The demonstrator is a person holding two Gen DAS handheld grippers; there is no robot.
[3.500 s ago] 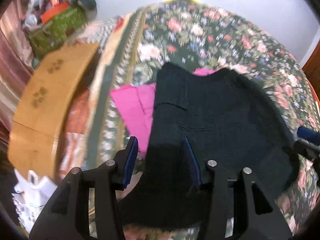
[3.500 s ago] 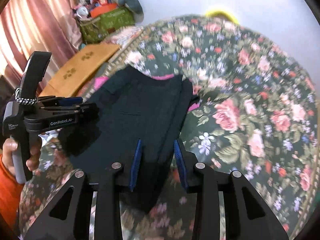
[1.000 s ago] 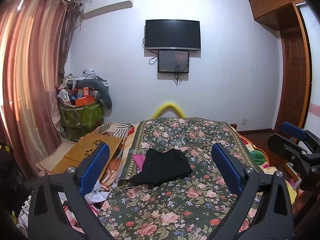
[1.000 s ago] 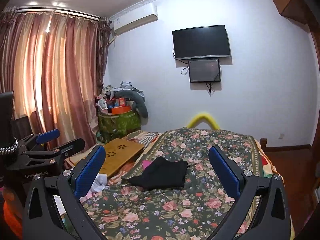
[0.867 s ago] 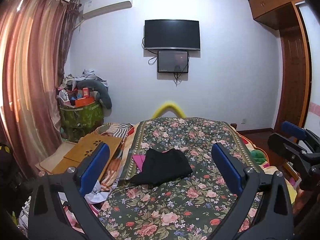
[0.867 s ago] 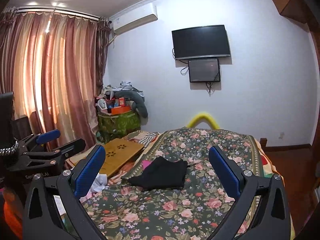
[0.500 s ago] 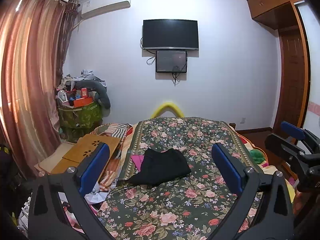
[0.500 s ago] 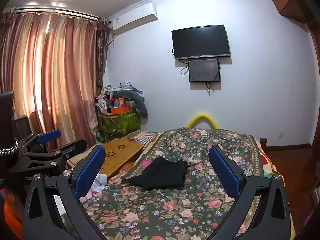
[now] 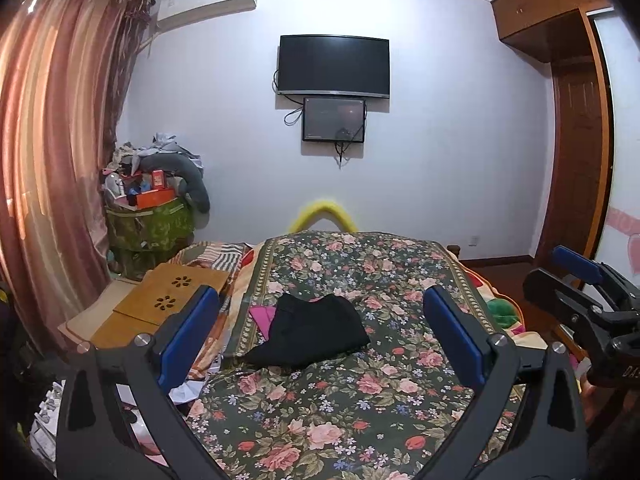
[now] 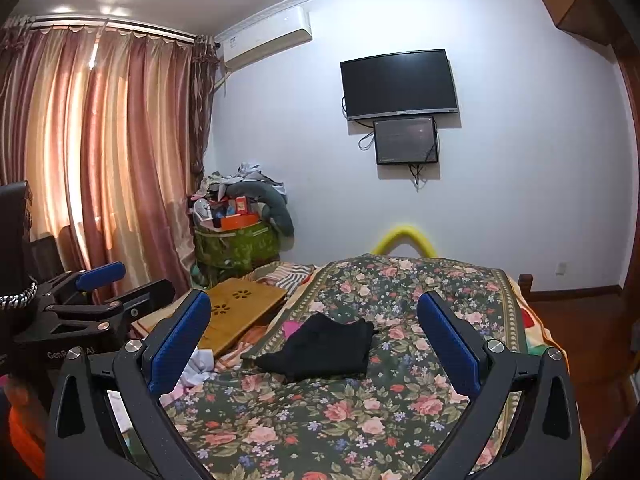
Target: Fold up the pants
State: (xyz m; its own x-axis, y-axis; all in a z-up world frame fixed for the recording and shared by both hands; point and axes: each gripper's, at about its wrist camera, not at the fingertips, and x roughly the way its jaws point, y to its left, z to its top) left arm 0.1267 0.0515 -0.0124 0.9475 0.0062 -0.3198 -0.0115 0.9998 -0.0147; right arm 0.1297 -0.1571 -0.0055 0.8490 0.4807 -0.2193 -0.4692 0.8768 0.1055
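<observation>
Pants (image 9: 310, 330) lie folded on bed (image 9: 360, 408); both tongs spread wide.

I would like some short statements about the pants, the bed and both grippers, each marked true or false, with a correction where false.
1. The black pants lie on the floral bedspread. True.
2. The left gripper is shut on the pants. False: it is open and holds nothing.
3. The right gripper is open. True.
4. The pants lie spread out at full length. False: they form a compact bundle.
5. A pink cloth shows beside the pants. True.
</observation>
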